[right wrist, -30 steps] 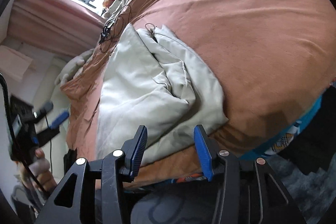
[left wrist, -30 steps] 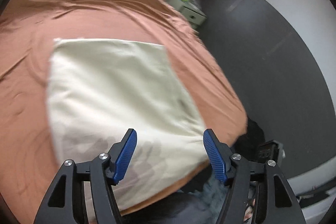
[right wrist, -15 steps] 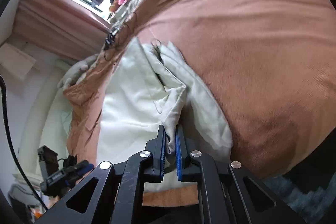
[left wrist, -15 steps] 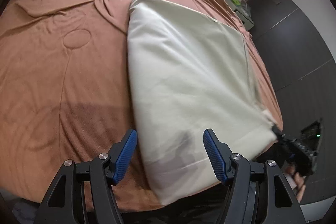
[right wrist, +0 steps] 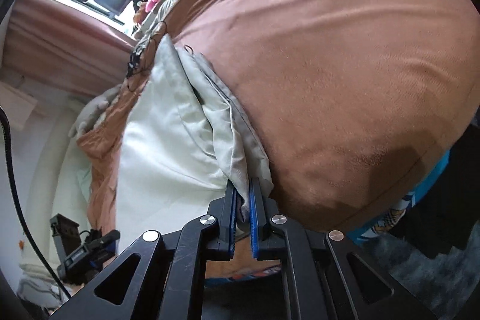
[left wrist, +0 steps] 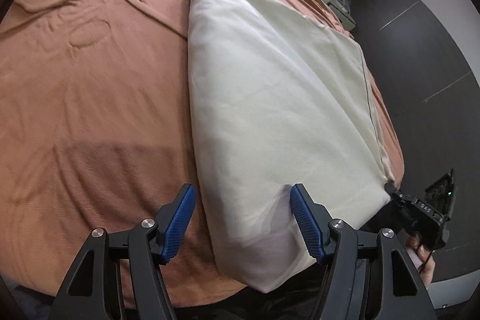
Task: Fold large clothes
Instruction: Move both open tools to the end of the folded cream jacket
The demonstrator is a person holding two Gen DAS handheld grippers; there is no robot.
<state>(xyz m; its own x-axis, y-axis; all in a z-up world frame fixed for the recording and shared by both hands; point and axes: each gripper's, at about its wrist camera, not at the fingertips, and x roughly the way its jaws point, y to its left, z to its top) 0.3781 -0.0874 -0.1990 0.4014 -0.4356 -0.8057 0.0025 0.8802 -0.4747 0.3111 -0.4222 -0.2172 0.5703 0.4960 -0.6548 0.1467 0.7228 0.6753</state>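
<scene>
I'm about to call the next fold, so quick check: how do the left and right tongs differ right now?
The left tongs are open, blue pads wide apart; the right tongs are shut on the cream garment. The left tongs only straddle the garment's near corner without pinching it, while the right tongs clamp a bunched edge. Both have black frames, and both are at the near edge of the brown bedspread.

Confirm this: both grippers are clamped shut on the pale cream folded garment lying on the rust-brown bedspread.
Only one is. The left gripper is open, its blue pads straddling the near corner of the pale cream folded garment, as the left wrist view shows. The right gripper is clamped shut on the garment's edge, and the garment does lie on the rust-brown bedspread.
</scene>
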